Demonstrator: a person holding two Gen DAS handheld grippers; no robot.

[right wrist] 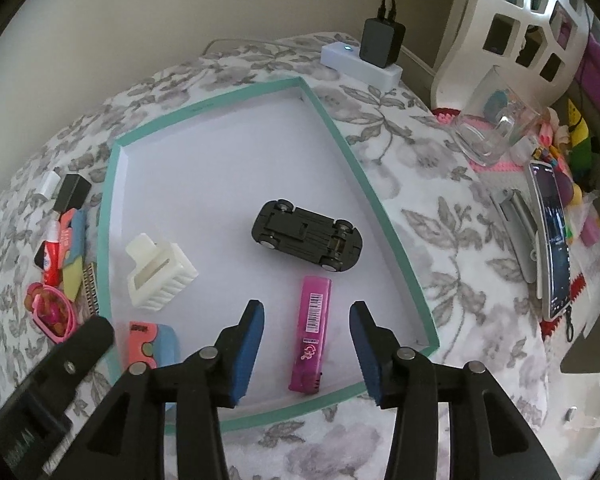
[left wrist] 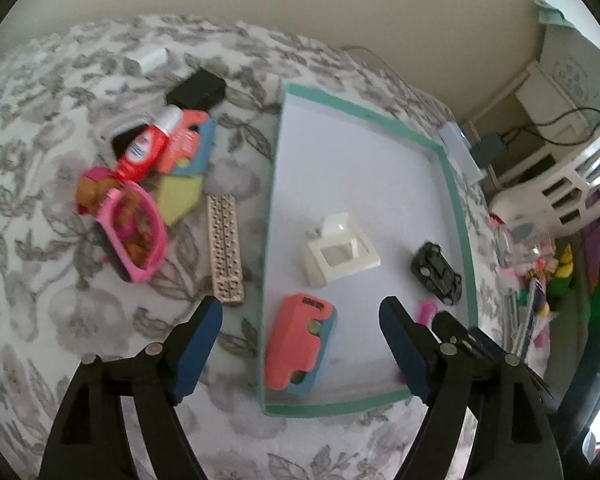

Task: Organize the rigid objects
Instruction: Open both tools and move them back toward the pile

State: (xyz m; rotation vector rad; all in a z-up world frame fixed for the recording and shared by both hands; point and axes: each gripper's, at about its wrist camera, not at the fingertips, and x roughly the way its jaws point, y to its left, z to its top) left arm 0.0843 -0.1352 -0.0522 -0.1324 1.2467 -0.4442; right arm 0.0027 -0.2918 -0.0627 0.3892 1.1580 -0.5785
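A shallow tray with a teal rim (left wrist: 456,200) (right wrist: 364,176) lies on the floral cloth. In it are a coral-and-blue case (left wrist: 300,344) (right wrist: 150,340), a white plastic clip (left wrist: 340,256) (right wrist: 160,276), an upturned black toy car (left wrist: 436,272) (right wrist: 306,234) and a pink case with a barcode (right wrist: 312,332). My left gripper (left wrist: 300,316) is open and empty, above the coral case. My right gripper (right wrist: 306,316) is open and empty, straddling the pink case from above.
Left of the tray lies a pile: a red tube (left wrist: 148,148), a coral card (left wrist: 184,140), a yellow piece (left wrist: 180,196), a pink dish (left wrist: 134,232), a perforated strip (left wrist: 225,248), a black box (left wrist: 196,90). A charger (right wrist: 380,42), glass cup (right wrist: 496,120) and phone (right wrist: 554,236) are on the right.
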